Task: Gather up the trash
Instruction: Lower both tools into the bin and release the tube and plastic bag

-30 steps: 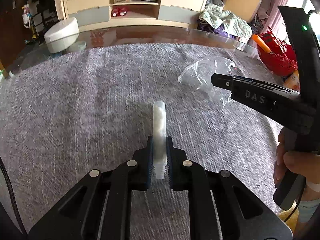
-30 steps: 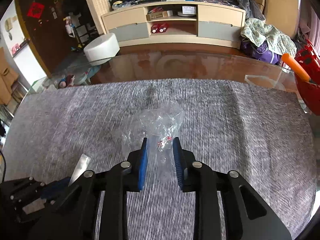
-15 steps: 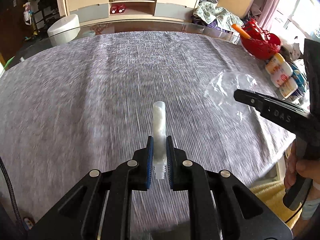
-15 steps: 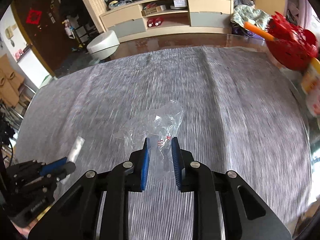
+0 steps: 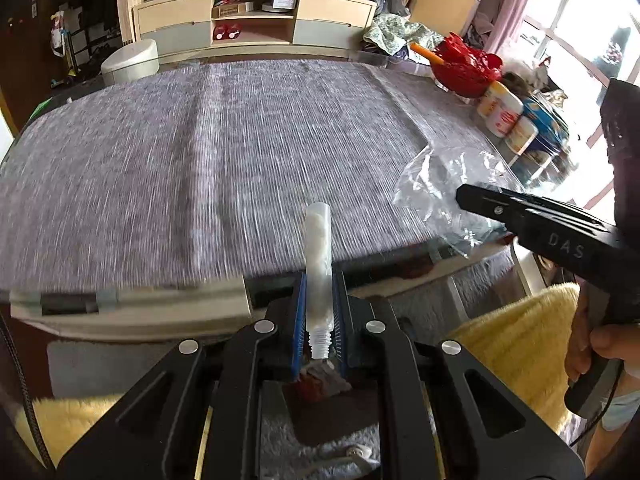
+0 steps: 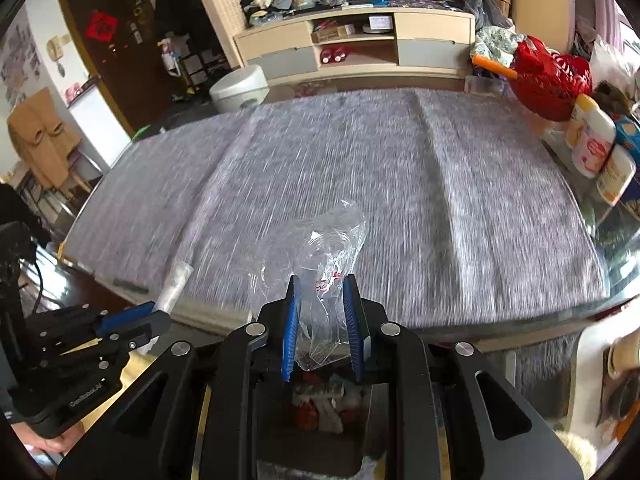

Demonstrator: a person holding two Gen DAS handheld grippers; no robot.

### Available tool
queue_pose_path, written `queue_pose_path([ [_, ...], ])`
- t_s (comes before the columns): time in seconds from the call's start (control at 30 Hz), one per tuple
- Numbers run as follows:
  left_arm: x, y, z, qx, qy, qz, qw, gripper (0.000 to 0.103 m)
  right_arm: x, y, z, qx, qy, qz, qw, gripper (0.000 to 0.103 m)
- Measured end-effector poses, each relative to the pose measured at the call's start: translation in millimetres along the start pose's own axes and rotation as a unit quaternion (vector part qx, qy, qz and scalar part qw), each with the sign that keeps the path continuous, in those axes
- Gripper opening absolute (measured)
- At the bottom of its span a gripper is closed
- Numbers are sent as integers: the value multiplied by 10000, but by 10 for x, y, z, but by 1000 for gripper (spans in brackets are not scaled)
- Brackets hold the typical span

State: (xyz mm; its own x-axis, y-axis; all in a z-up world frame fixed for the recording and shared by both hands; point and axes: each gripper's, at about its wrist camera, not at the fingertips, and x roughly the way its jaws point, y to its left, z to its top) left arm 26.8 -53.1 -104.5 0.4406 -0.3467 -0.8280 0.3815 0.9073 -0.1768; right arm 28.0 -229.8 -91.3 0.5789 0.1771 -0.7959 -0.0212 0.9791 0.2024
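Observation:
My left gripper [image 5: 319, 280] is shut on a translucent white tube [image 5: 318, 240] with a threaded neck that points back at the camera. In the right wrist view the right gripper [image 6: 322, 284] is shut on a crumpled clear plastic bag [image 6: 320, 248]. Both grippers hang just past the near edge of the grey-clothed table [image 5: 200, 160]. Directly under them stands a dark bin [image 6: 320, 404] holding red and white scraps. The right gripper [image 5: 520, 212] with its bag [image 5: 436, 184] also shows at the right of the left wrist view. The left gripper [image 6: 132, 320] and its tube [image 6: 174, 286] show at lower left in the right wrist view.
A red basket [image 5: 464, 68] and several bottles [image 5: 504, 114] stand along the table's right side. Yellow fluffy cushions [image 5: 516, 344] flank the bin. A white stool [image 5: 128, 62] and a low cabinet [image 5: 256, 24] lie beyond the table. A hand [image 5: 608, 344] grips the right handle.
Both grippers have drawn back together from over the table to beyond its near edge, still holding the tube and the bag. The bin has come into view beneath them.

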Motion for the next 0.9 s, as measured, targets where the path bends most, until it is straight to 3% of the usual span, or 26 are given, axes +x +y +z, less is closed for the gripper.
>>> queue_pose_path([
  [0.2, -33, -81, -409, 11, 146, -63, 9999, 12, -11, 63, -411, -44, 179, -26, 9998, 23],
  [0.53, 296, -74, -959, -181, 633, -185, 9977, 12, 227, 30, -1059, 64, 684, -162, 9975, 23],
  [0.8, 717, 8, -1148, -468, 1014, -448, 9927, 12, 630, -45, -1288, 288, 1155, -50, 9929, 23],
  [0.9, 874, 2, -1197, -409, 1122, -388, 9921, 12, 818, -50, -1338, 356, 1312, -46, 9907, 25],
])
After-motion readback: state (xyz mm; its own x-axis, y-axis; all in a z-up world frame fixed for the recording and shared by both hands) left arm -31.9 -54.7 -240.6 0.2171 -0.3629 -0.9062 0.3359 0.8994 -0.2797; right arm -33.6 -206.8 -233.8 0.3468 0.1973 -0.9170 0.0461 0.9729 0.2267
